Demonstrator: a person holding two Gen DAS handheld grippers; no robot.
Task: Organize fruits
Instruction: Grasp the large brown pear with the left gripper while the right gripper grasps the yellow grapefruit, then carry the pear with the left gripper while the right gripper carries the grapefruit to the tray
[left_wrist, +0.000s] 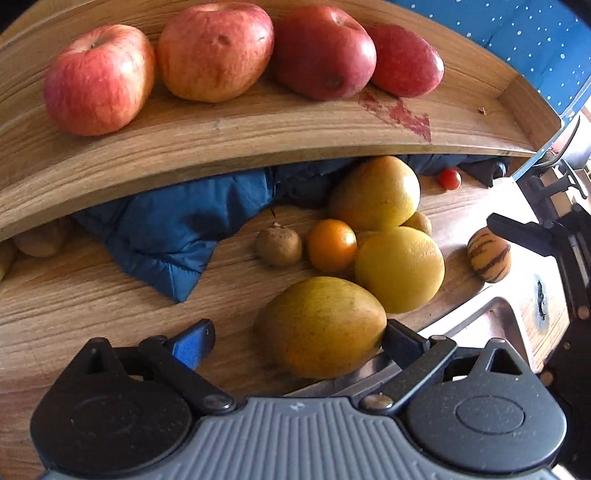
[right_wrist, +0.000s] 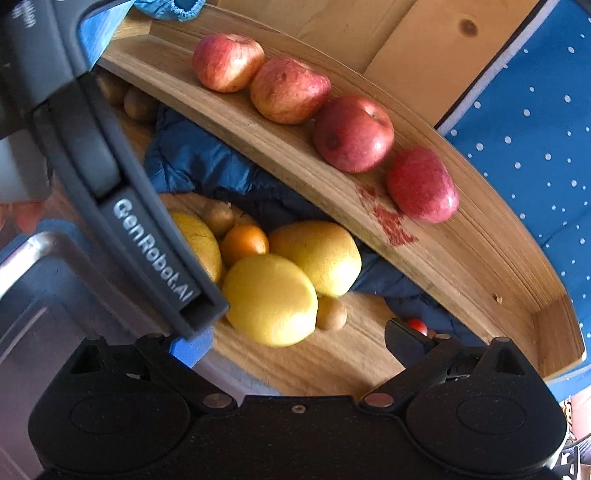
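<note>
left wrist | left tongs (left_wrist: 295, 338) agape | pear (left_wrist: 321, 326) touching right finger

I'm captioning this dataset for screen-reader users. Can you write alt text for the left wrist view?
An open left hand-held gripper frames a yellow-green mango on a wooden table. Behind it lie oranges and a blue cloth; four red apples line a raised wooden tray.

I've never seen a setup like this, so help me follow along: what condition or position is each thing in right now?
Left gripper: open, yellow-green fruit between its fingers, not clamped.
Right gripper: open, empty.
Four red apples: lined up on the wooden tray.
Yellow citrus: clustered on the table.
Small orange: within that cluster.
Blue cloth: crumpled under the tray.
</note>
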